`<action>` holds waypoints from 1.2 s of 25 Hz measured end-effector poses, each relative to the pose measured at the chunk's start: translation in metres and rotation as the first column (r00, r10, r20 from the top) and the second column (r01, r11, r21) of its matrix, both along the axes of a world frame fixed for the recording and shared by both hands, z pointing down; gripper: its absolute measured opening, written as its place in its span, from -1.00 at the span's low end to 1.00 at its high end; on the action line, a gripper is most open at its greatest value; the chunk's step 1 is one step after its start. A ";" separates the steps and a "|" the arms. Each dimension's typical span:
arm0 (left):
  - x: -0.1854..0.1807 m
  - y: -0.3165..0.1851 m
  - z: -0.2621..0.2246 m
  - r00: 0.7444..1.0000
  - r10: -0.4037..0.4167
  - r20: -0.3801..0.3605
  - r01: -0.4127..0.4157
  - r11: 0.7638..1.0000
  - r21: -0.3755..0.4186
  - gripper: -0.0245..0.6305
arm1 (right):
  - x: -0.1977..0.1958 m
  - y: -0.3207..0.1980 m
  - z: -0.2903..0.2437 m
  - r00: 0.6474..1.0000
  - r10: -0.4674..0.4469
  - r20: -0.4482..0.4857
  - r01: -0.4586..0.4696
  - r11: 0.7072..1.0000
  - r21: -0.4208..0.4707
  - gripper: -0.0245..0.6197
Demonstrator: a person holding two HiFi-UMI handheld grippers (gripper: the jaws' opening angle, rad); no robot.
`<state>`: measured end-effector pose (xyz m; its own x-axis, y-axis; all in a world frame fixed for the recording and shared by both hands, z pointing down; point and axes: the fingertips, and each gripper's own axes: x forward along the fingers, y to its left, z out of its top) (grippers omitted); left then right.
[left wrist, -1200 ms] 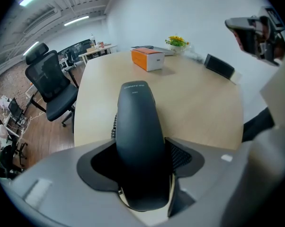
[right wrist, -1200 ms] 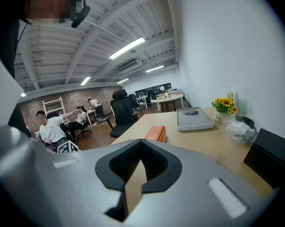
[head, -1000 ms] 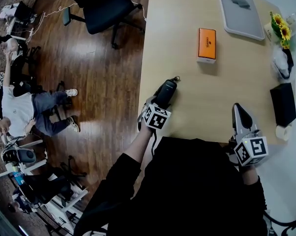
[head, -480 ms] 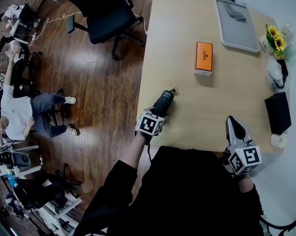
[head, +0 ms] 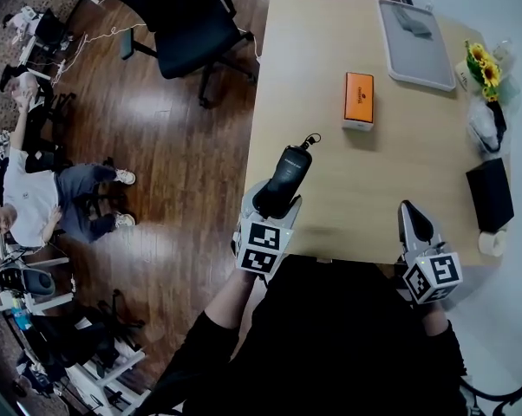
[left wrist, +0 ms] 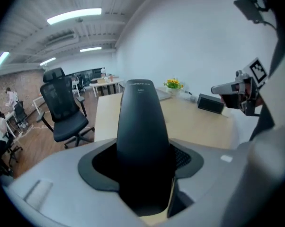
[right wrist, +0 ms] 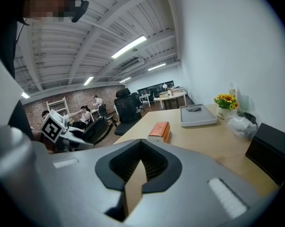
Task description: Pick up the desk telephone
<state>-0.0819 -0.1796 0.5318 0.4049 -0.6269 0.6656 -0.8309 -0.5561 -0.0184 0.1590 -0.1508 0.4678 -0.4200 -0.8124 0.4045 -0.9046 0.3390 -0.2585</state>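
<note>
Black and tapered, the telephone handset [head: 288,172] sits in the left gripper [head: 274,204], whose jaws are spread wide around its near end and press on both sides. It hangs over the left edge of the light wood table [head: 374,176], close to the near left corner, and looks clear of the surface. Its long axis runs straight out from the jaws toward the far edge, with a short cord stub [head: 310,139] at the far tip. Any further lift belongs to the left hand. The right gripper [head: 415,224] waits well apart at the near edge, closed and empty. Small print near the handset's tip and on the orange box [head: 359,100] is too small to read.
</note>
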 end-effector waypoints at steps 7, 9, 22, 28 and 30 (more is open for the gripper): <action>0.008 0.004 -0.058 0.999 0.014 0.034 -0.019 0.984 0.177 -0.11 | -0.002 0.005 -0.003 1.000 -0.001 0.004 0.001 1.000 0.011 -0.92; 0.010 0.005 -0.064 0.999 0.017 0.044 -0.025 0.981 0.191 -0.11 | 0.001 0.005 -0.004 1.000 0.006 0.006 -0.006 1.000 0.011 -0.92; 0.013 0.007 -0.062 0.998 0.038 0.042 -0.046 0.981 0.187 -0.11 | 0.002 0.009 -0.008 1.000 0.026 0.002 -0.026 1.000 0.014 -0.92; 0.013 0.007 -0.063 0.998 0.049 0.048 -0.057 0.980 0.192 -0.11 | 0.000 0.008 -0.011 1.000 0.026 0.004 -0.026 0.999 0.023 -0.92; 0.013 0.008 -0.063 0.997 0.051 0.051 -0.060 0.979 0.193 -0.11 | -0.001 0.008 -0.013 1.000 0.023 0.006 -0.023 0.999 0.026 -0.92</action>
